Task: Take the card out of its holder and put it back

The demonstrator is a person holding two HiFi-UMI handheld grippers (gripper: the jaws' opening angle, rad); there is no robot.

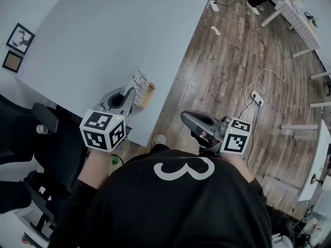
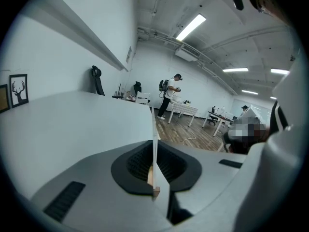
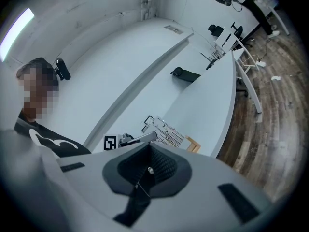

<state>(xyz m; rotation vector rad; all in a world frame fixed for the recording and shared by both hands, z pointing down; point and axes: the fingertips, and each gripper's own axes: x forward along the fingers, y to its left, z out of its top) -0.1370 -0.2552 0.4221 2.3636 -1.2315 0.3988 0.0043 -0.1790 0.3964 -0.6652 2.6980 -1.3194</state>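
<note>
A white printed card (image 1: 139, 80) stands near the front edge of the white table (image 1: 103, 35), at a small wooden holder (image 1: 147, 96). My left gripper (image 1: 129, 95) is shut on the card. In the left gripper view the card (image 2: 155, 129) shows edge-on between the dark pads, with a bit of the wooden holder (image 2: 154, 191) at its foot. Whether the card sits in the slot I cannot tell. My right gripper (image 1: 185, 118) hangs off the table over the wood floor, shut on nothing. The right gripper view shows the card (image 3: 164, 130), the holder (image 3: 193, 144) and the left gripper (image 3: 137, 138) beyond its jaws (image 3: 147, 170).
Two framed pictures (image 1: 18, 39) hang on the wall at the left. A black chair (image 1: 31, 133) stands by my left side. A power strip with a cable (image 1: 257, 97) lies on the floor at the right, beside more white desks (image 1: 300, 19). A person (image 2: 169, 93) stands far off.
</note>
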